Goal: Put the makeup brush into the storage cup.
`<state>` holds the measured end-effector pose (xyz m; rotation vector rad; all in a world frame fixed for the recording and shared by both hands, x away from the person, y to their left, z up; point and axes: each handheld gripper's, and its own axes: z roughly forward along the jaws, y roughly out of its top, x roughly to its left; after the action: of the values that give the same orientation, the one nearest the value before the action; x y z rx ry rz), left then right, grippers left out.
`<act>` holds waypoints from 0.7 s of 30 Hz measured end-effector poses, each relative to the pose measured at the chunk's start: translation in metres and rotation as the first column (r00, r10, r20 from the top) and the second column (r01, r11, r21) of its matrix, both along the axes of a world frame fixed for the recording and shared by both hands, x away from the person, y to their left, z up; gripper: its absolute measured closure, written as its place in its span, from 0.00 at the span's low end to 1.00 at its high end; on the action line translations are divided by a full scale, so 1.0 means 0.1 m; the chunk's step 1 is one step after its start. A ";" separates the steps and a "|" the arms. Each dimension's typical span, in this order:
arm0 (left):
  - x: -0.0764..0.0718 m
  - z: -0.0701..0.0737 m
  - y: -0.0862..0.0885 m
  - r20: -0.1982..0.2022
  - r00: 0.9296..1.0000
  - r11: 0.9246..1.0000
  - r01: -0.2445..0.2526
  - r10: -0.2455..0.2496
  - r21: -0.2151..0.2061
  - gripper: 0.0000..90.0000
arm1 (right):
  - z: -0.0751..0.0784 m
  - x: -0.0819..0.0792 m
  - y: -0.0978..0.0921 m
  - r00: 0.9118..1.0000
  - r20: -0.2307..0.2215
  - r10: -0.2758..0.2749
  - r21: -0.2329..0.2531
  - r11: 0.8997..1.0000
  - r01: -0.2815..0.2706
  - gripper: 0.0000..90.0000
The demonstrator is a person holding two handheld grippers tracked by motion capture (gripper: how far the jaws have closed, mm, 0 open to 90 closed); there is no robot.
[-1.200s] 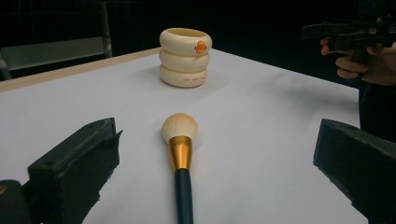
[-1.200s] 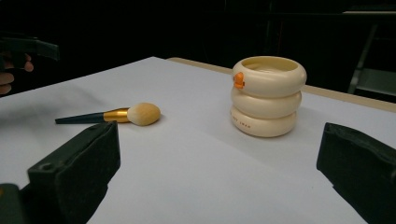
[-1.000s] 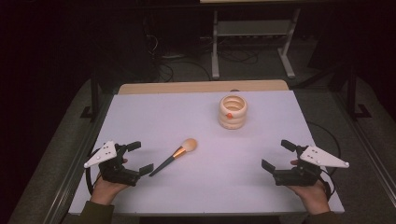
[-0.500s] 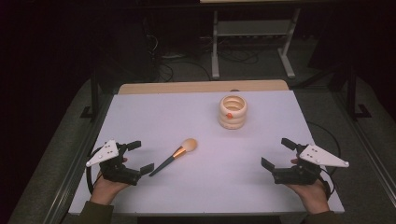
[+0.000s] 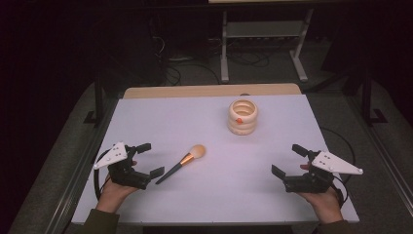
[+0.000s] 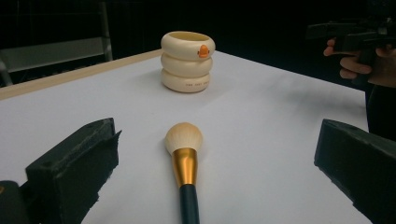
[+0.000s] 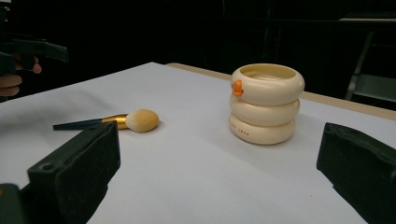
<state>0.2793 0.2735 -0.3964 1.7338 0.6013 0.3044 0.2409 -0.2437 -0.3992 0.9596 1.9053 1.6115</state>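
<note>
A makeup brush [image 5: 182, 160] with a dark handle, gold ferrule and peach bristles lies flat on the white table [image 5: 214, 195], left of centre. Its handle end points at my left gripper [image 5: 150, 160], which is open and empty just beside it. In the left gripper view the brush [image 6: 185, 154] lies between the two wide-apart jaws, bristles away from me. A cream ribbed cup [image 5: 242, 117] with an orange mark stands upright farther back, right of centre. My right gripper [image 5: 288, 161] rests open and empty near the front right. The cup [image 7: 266, 102] and brush [image 7: 126, 121] lie ahead of it.
A wooden strip [image 5: 209, 90] runs along the table's far edge. Beyond it stand a metal shelf frame [image 5: 263, 34] and cables on a dark floor. Bare white surface lies between the two grippers and around the cup.
My left gripper has edged slightly right, closer to the brush handle. The brush, cup and right gripper have not moved.
</note>
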 end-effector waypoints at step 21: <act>0.10 0.09 -0.10 0.013 1.000 1.000 -0.003 0.003 0.001 0.00 | 0.01 0.02 -0.02 1.000 0.007 0.003 -0.002 1.000 -0.003 0.00</act>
<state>0.2890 0.2637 -0.3875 1.7307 0.5939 0.3181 0.2430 -0.2457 -0.3981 0.9494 1.9048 1.6121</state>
